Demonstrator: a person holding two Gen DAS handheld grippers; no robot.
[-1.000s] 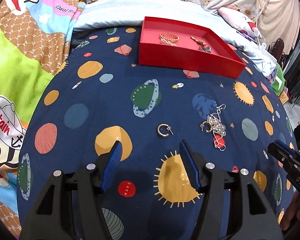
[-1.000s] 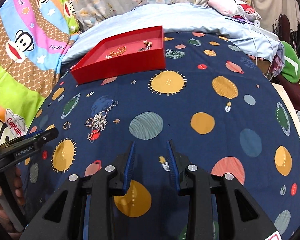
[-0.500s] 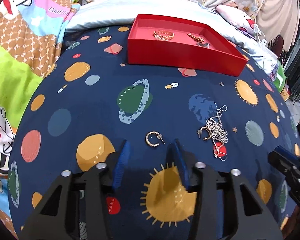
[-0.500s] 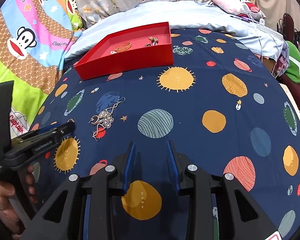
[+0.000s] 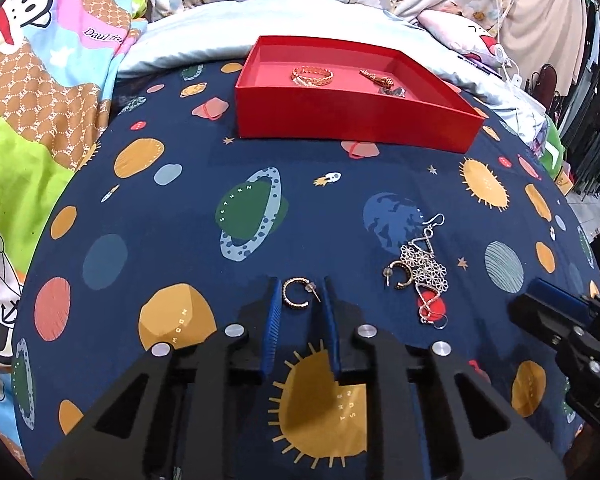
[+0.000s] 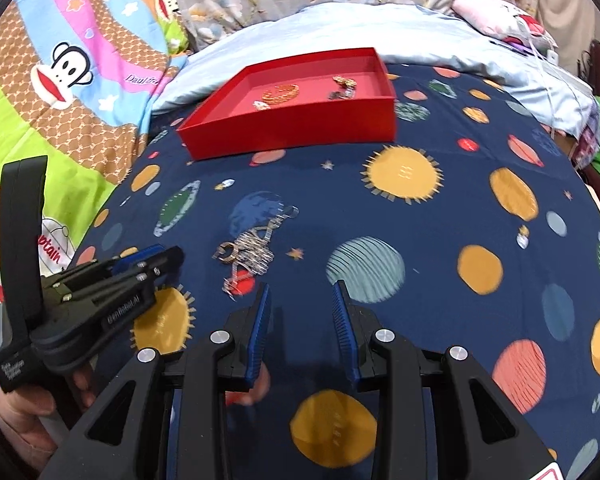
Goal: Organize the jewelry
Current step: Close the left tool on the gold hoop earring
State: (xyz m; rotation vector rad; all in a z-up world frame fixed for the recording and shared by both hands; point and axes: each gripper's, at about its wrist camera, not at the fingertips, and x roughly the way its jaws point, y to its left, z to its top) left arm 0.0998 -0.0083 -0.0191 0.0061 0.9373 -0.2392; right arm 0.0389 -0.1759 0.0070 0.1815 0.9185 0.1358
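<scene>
Bright, even light; fisheye-warped edges

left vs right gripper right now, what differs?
The left gripper brackets the small gold hoop earring, jaws narrowed but not yet closed on it; the right gripper holds nothing, jaws wider. Left sits down at the space-print sheet; right seems to hover near the silver filigree earrings. Both have blue pads.

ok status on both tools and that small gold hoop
Left tool open, straddling the gold hoop earring, not shut on it. Right tool open, empty. Red tray ahead, path clear.
</scene>
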